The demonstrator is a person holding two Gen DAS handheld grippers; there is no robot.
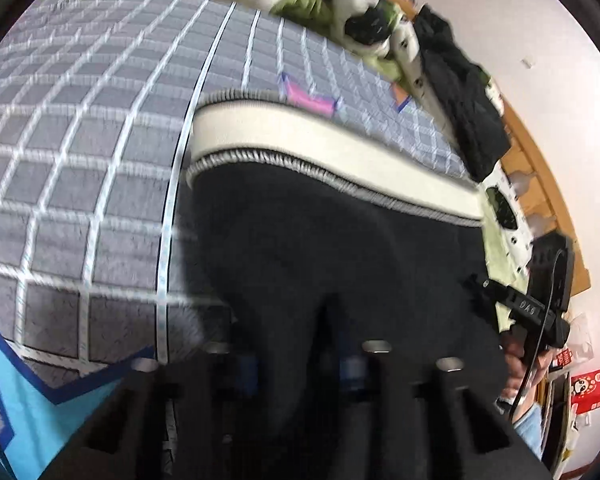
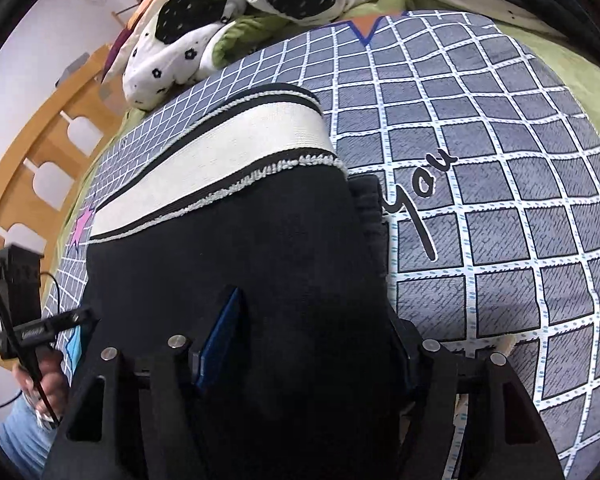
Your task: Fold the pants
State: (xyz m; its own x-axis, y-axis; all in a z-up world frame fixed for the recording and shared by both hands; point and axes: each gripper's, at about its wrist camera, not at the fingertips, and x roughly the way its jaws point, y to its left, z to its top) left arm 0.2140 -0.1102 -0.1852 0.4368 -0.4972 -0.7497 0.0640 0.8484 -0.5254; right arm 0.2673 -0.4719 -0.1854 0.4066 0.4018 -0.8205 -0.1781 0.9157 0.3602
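Note:
Black pants (image 1: 340, 240) with a broad white stripe (image 1: 300, 132) lie on a grey checked bedsheet (image 1: 80, 160). My left gripper (image 1: 302, 360) is low over the near end of the pants, and its narrow jaws pinch a ridge of black cloth. In the right wrist view the same pants (image 2: 240, 248) and white stripe (image 2: 240, 152) run away from me. My right gripper (image 2: 312, 344) stands wide, with one blue pad (image 2: 220, 340) showing. Black cloth fills the gap between its fingers, and the pads do not visibly press on it.
A crumpled black, white and green quilt (image 2: 240, 8) lies at the far end of the bed. A wooden bed frame (image 2: 40, 140) runs along the wall side. A loose black garment (image 1: 460, 100) sits by the frame. A person's hand (image 2: 48, 384) holds the other tool.

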